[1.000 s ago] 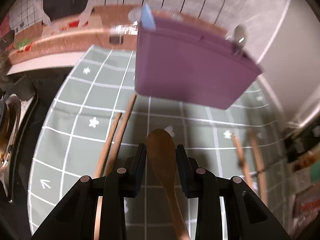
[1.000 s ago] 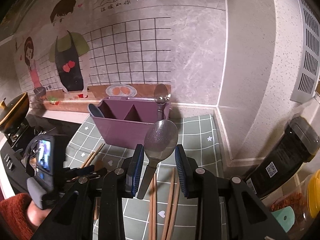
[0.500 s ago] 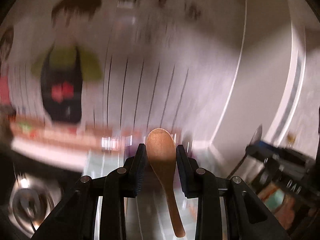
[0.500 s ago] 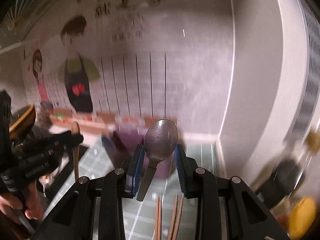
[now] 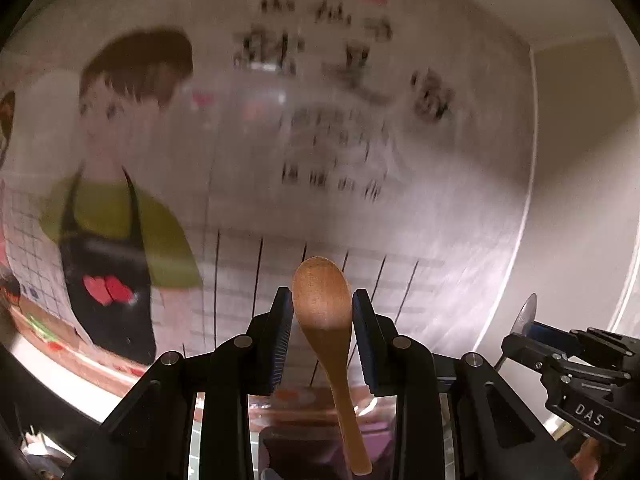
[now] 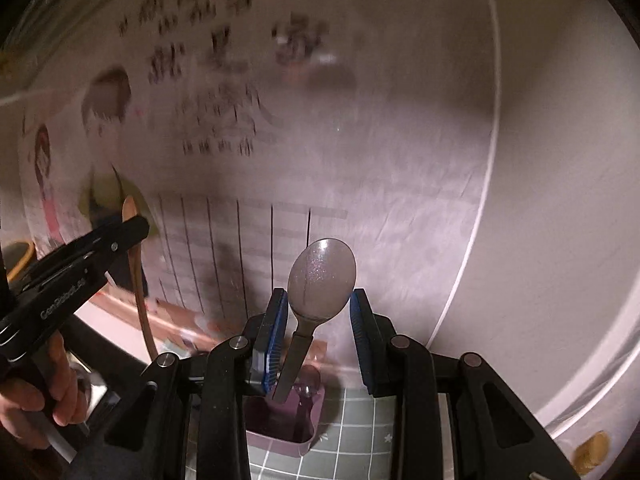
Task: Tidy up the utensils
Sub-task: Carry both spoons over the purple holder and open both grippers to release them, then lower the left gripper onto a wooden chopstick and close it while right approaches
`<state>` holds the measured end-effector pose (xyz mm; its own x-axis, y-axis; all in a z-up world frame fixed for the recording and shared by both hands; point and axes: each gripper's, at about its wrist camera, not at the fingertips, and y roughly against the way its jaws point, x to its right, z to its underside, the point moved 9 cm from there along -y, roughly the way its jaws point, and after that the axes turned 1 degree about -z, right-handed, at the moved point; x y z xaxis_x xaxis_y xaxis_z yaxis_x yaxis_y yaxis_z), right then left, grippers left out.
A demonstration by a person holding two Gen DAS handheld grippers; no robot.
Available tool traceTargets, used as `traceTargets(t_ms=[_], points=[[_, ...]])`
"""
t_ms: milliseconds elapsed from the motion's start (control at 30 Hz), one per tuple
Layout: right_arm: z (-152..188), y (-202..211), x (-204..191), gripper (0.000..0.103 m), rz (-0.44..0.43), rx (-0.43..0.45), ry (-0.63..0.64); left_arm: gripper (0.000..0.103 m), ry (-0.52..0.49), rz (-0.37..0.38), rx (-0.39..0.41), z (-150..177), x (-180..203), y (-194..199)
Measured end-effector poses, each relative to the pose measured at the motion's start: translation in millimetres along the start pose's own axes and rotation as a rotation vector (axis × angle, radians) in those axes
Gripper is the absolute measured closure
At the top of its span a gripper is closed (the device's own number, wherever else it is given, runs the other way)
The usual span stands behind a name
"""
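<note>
My left gripper (image 5: 322,316) is shut on a wooden spoon (image 5: 325,312), bowl up, its handle hanging down over the purple utensil holder (image 5: 312,446) just below. My right gripper (image 6: 319,316) is shut on a metal spoon (image 6: 320,280), bowl up, handle hanging over the right end compartment of the purple holder (image 6: 280,424), where another metal spoon (image 6: 307,384) stands. The right gripper also shows at the right edge of the left wrist view (image 5: 532,332). The left gripper shows at the left of the right wrist view (image 6: 132,228).
The wall with a cartoon mural (image 5: 120,216) fills both views, blurred. A green checked mat (image 6: 360,440) lies under the holder. A stove pan rim (image 6: 18,256) shows at far left.
Both grippers have risen and tilted up from the mat, carrying their spoons to above the purple holder. The views now face the wall, and the chopsticks on the mat have dropped out of view.
</note>
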<state>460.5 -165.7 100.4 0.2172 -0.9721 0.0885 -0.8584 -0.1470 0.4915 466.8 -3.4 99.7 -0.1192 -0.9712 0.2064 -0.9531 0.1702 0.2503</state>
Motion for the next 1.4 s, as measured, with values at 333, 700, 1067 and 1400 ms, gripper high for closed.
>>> traceTargets(t_ms=[333, 700, 1067, 1400], points=[[64.5, -69.4, -13.1, 0.073, -0.023, -0.147, 0.015, 0.071, 0.008, 0.019, -0.147, 78.2, -12.5, -61.3], [115.9, -102.0, -19.3, 0.072, -0.152, -0.308, -0.067, 0.07, 0.0, 0.089, -0.336, 136.1, -0.3, -77.7], [114.8, -40.3, 15.2, 0.07, -0.045, -0.195, -0.071, 0.065, 0.077, 0.048, -0.292, 112.3, -15.2, 8.5], [158.1, 49.5, 35.7, 0.055, 0.05, -0.172, -0.05, 0.061, 0.004, -0.056, -0.357, 163.2, -41.9, 119.7]])
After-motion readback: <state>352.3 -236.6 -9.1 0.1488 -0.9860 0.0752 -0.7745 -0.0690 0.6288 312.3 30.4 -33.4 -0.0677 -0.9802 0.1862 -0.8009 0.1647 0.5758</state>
